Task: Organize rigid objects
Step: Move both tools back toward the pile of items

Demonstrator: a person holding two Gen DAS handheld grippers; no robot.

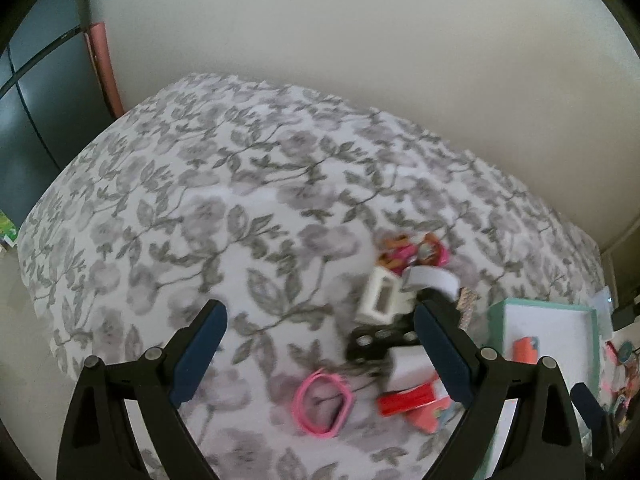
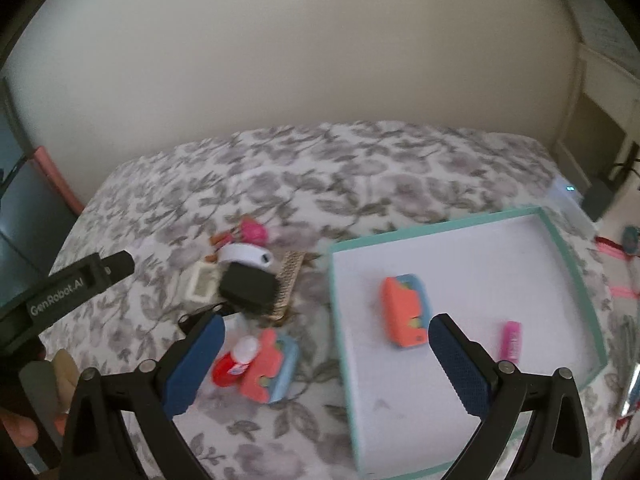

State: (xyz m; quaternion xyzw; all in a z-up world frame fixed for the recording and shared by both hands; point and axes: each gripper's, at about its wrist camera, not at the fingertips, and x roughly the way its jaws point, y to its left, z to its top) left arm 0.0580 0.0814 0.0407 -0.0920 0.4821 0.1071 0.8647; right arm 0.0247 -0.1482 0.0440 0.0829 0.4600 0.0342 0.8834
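Note:
A pile of small objects lies on the floral bedspread (image 1: 168, 200): a white frame box (image 1: 379, 298), a black box (image 2: 249, 288), a white ring (image 2: 246, 255), a red bottle with a white cap (image 2: 235, 363), an orange-and-blue case (image 2: 273, 368) and a pink hair-tie loop (image 1: 323, 405). A teal-rimmed white tray (image 2: 560, 240) holds another orange-and-blue case (image 2: 406, 310) and a pink tube (image 2: 511, 341). My left gripper (image 1: 320, 346) is open and empty above the pile's left side. My right gripper (image 2: 326, 356) is open and empty between the pile and the tray.
A beige wall (image 2: 300, 60) runs behind the bed. A dark cabinet (image 1: 36, 112) stands left of it. A gold comb-like piece (image 2: 289, 280) and pink clips (image 2: 252, 231) lie in the pile. More clutter lies on the floor at the right (image 2: 630, 240).

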